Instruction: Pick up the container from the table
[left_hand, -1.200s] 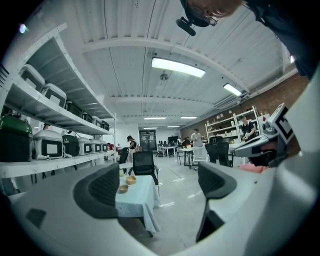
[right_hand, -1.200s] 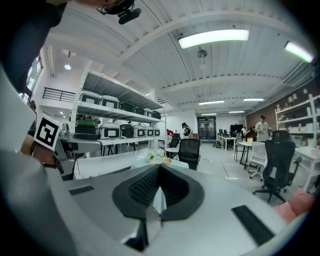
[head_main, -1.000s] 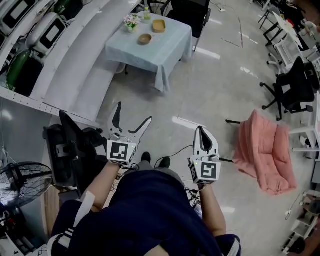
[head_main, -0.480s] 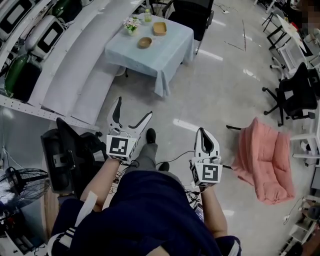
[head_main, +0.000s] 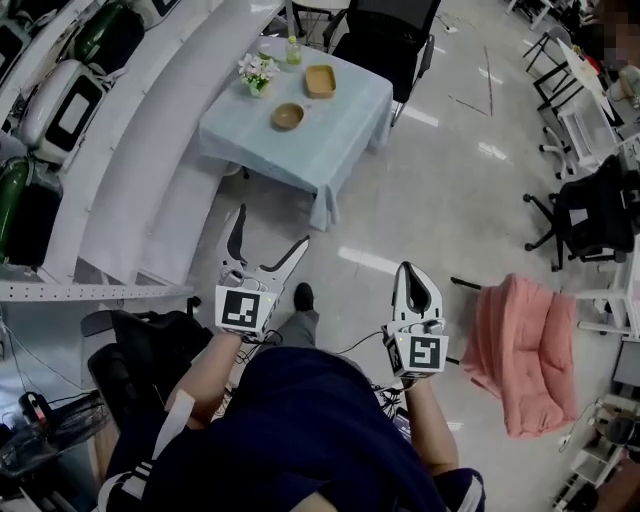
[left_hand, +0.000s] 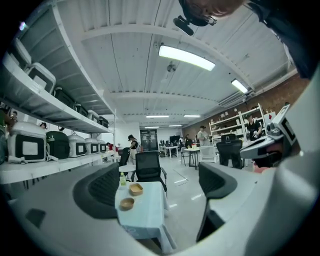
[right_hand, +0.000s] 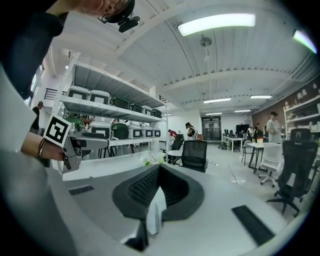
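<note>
Moved nearer the cloth-covered table (head_main: 335, 130) than a second earlier, yet stayed well short of it. Kept the left gripper (head_main: 268, 232) spread wide on nothing and the right gripper (head_main: 414, 272) pressed together, empty, as before. Left the tan container (head_main: 320, 80) on the table's far end, near a round bowl (head_main: 288, 116), a bottle (head_main: 292, 50) and flowers (head_main: 257, 72). Lost table and container behind the closed jaws in the right gripper view.

Apparently wooden container (head_main: 320, 80), matt cloth-covered table (head_main: 335, 135)
</note>
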